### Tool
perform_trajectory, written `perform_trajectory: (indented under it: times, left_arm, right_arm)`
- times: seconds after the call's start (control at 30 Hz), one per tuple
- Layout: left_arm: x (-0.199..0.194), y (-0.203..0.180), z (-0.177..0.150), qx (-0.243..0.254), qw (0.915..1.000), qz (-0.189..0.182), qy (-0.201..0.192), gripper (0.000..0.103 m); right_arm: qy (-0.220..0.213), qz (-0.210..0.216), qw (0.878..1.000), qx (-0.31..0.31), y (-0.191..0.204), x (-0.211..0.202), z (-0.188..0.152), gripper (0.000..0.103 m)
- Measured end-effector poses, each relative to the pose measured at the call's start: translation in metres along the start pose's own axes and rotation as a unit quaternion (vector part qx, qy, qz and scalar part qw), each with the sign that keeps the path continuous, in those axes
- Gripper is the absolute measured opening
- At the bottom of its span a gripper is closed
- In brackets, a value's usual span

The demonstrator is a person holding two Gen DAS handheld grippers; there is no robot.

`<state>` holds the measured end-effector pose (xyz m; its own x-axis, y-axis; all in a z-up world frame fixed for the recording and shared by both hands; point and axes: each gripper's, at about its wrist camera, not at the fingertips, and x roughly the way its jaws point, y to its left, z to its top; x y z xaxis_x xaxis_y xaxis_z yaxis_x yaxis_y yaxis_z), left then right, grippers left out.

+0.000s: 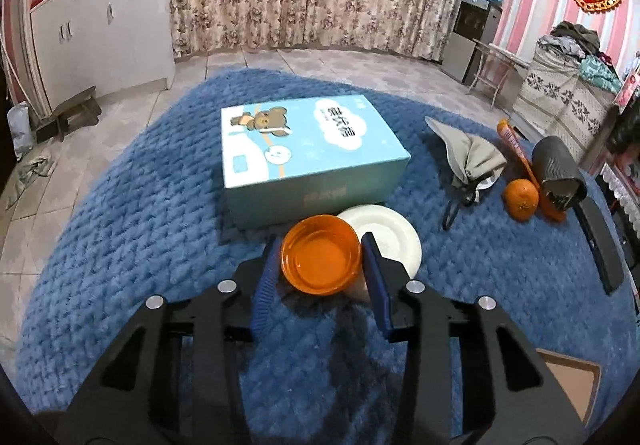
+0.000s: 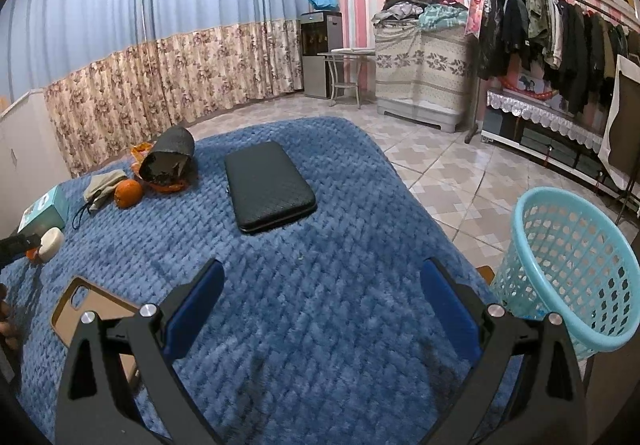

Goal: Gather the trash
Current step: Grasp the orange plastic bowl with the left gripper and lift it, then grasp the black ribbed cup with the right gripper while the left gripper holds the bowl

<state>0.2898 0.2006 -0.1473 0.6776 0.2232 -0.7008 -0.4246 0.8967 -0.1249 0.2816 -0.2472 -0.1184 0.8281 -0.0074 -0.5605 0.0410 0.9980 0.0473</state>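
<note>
In the left wrist view my left gripper (image 1: 322,257) has its blue pads on either side of an orange plastic bowl (image 1: 320,255), closed against its rim. A white bowl (image 1: 390,241) sits just behind it. An orange fruit (image 1: 520,199), a crumpled grey cloth (image 1: 474,161), an orange wrapper (image 1: 516,149) and a dark rolled bag (image 1: 558,171) lie to the right. My right gripper (image 2: 322,301) is open and empty above the blue blanket (image 2: 320,325). A light blue mesh trash basket (image 2: 568,269) stands on the floor to its right.
A light blue box with a bear picture (image 1: 304,161) lies behind the bowls. A black flat case (image 2: 268,185) lies mid-blanket. A brown phone case (image 2: 92,309) lies at the near left. A clothes rack (image 2: 560,25) and covered cabinet (image 2: 424,65) stand beyond.
</note>
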Motion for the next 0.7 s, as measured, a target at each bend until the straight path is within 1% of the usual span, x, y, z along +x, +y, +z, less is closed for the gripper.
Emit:
perform_trajectory:
  times: [0.17, 0.33, 0.5, 0.63, 0.7]
  left_arm:
    - [-0.022, -0.007, 0.000, 0.019, 0.9990, 0.016, -0.036, 0.040]
    - [-0.027, -0.023, 0.015, 0.035, 0.9965, 0.030, -0.070, 0.040]
    - [-0.021, -0.031, 0.045, 0.023, 0.9947, 0.037, -0.093, 0.040]
    - [-0.019, -0.042, 0.071, 0.020, 0.9907, 0.053, -0.124, 0.040]
    - [-0.017, -0.047, 0.084, 0.025, 0.9886, 0.063, -0.135, 0.040]
  right_arm:
    - [-0.003, 0.005, 1.000, -0.018, 0.017, 0.007, 0.010, 0.096]
    - [-0.010, 0.023, 0.999, -0.043, 0.047, 0.019, 0.031, 0.096]
    - [-0.007, 0.058, 0.996, -0.060, 0.083, 0.044, 0.061, 0.096]
    - [-0.005, 0.072, 0.995, -0.064, 0.108, 0.066, 0.079, 0.096]
    - [-0.002, 0.071, 0.994, -0.079, 0.125, 0.082, 0.091, 0.096]
